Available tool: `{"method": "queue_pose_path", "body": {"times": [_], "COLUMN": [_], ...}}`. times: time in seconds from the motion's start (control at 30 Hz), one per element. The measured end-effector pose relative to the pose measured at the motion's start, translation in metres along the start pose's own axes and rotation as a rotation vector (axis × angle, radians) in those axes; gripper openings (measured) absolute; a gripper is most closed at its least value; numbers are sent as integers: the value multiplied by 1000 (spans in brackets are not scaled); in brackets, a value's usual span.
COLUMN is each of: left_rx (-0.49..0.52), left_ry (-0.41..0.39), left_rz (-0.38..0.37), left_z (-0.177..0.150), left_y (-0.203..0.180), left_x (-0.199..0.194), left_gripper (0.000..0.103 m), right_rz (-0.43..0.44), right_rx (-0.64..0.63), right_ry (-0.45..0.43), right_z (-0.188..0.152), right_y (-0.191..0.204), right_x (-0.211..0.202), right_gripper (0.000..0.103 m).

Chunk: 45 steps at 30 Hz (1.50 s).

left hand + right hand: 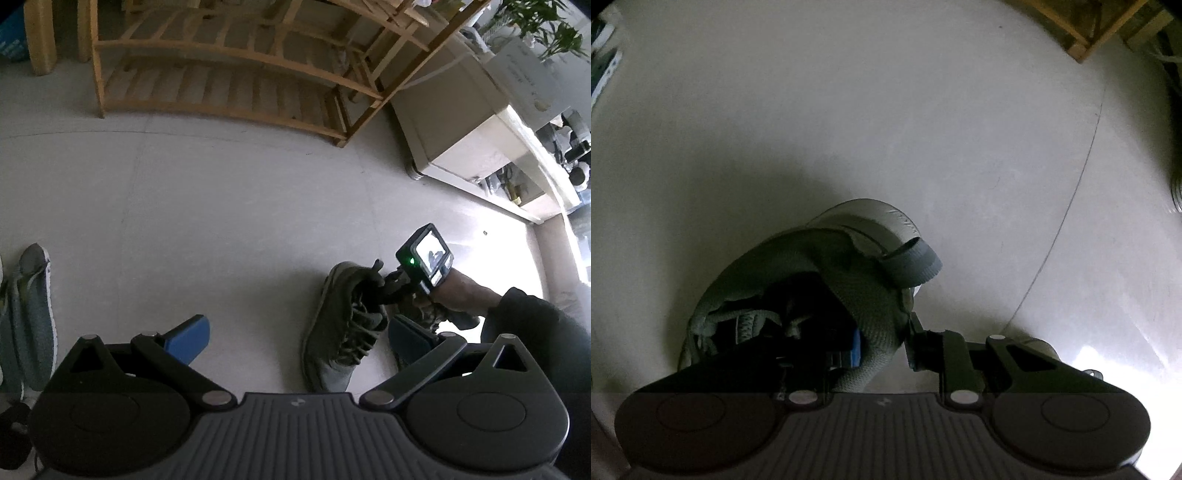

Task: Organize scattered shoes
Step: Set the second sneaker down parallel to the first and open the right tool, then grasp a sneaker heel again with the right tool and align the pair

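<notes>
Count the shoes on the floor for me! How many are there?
3 for sure: a dark olive lace-up sneaker gripped at its collar by the right gripper, its partner mostly hidden behind it, and a pale grey-blue knit shoe far left. More may be hidden there.

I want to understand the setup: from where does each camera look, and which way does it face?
Left wrist: on the open left gripper, facing the floor and wooden shoe rack; it shows the person's right hand.
Right wrist: on the right gripper, looking down at the heel collar it pinches.
Shared: the dark green sneaker and the rack.
</notes>
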<state>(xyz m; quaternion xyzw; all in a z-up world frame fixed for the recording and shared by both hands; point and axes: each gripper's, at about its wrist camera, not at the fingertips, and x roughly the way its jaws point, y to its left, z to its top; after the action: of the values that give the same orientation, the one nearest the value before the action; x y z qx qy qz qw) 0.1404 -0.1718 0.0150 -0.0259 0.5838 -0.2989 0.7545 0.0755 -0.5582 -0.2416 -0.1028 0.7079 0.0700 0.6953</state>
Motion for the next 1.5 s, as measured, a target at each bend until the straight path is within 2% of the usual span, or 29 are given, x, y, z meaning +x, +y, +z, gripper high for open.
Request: {"method": "queue_pose_path", "body": {"times": [0.1,0.17,0.2,0.23,0.27,0.3,0.43,0.63,0.7,0.9,1.07,1.2,1.33,1.5], "left_rx": [17,41,48,55,63,75,138,267,291,307,320,303,284,279], "left_ry": [-2,-14,-19,-24,-31,-37,-56,-270,-328,-416,-391,-331,-291,-256], "left_rz": [-6,1,3,5,11,19,29,79,74,90,82,46,19,5], "left_z": [0,1,2,3,5,6,16,50,58,71,76,74,72,70], "left_y": [-5,-10,-11,-13,-17,-21,-30,-51,-55,-67,-79,-80,-86,-86], "left_x": [0,-1,-2,-3,-3,-3,-9,-42,-50,-63,-52,-39,-28,-20], "left_gripper": [103,103,103,103,103,103,103,103,103,103,103,103,103,103], "right_rz": [-12,-44,-56,-55,-48,-40,-38,-38,-59,-123,-153,-145,-94,23], "right_rx": [-87,-94,-93,-92,-88,-84,-66,-66,-63,-27,-49,-8,117,393], "right_ry": [12,17,21,18,6,-8,-28,-48,-67,-107,-99,-94,-124,-168], "right_z": [-13,-17,-19,-20,-22,-24,-39,-89,-100,-122,-145,-153,-152,-142], "right_y": [-2,-2,-1,-2,-1,-1,-1,-4,-5,-2,7,0,-14,-39], "right_x": [0,-1,-3,-6,-13,-20,-47,-123,-139,-167,-186,-171,-146,-100], "right_gripper": [26,35,58,85,93,96,96,103,103,103,103,103,103,103]}}
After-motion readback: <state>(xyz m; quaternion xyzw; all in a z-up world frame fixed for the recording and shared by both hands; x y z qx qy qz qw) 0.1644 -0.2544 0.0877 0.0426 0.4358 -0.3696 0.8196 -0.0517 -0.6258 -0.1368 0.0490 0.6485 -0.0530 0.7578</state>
